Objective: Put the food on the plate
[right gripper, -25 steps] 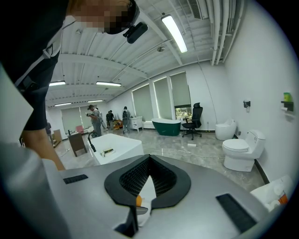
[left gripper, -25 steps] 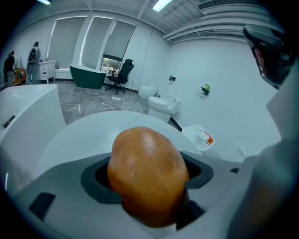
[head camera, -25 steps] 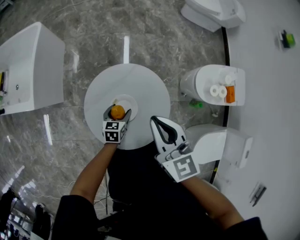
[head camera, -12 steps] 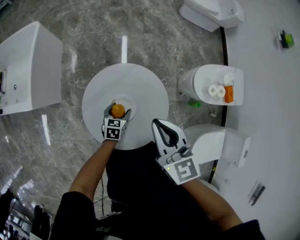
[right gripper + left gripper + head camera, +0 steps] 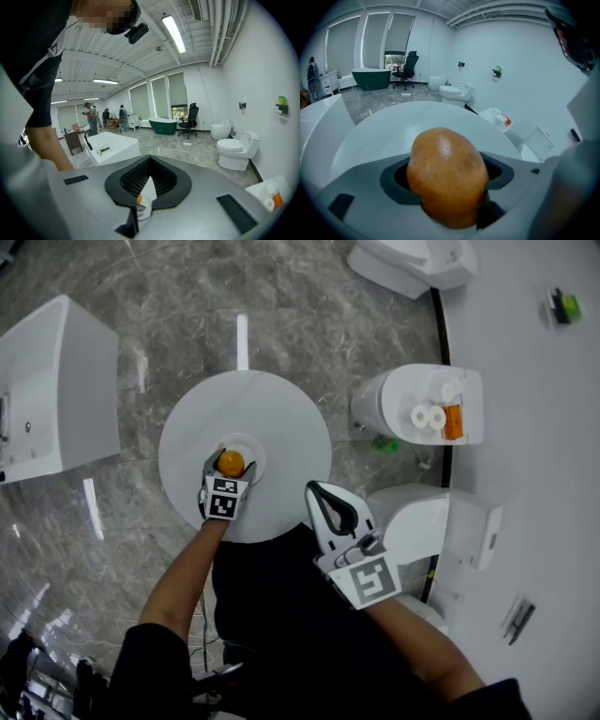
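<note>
Head view: the left tool (image 5: 229, 459) grips the food (image 5: 232, 463), an orange lump, over the plate (image 5: 253, 444) on the round white counter (image 5: 281, 413). The right tool (image 5: 316, 487) hangs beside the counter's near edge.

Left gripper view: both jaws clamp the food's sides.

Right gripper view: the jaw tips meet, with nothing between them.

Table: the round table (image 5: 281, 409) stands just ahead of you, mid-scene.
Plate: the plate (image 5: 254, 443) lies on the table's near left part.
Food: the food (image 5: 231, 462) sits between your left gripper's (image 5: 232, 466) jaws, over the plate.
Right gripper: your right gripper (image 5: 314, 488) is right of the plate, at the table's near right edge.
Toilet: a toilet (image 5: 412, 413) stands right of the table.
Tub: a tub (image 5: 56, 381) stands left, well apart.
</note>
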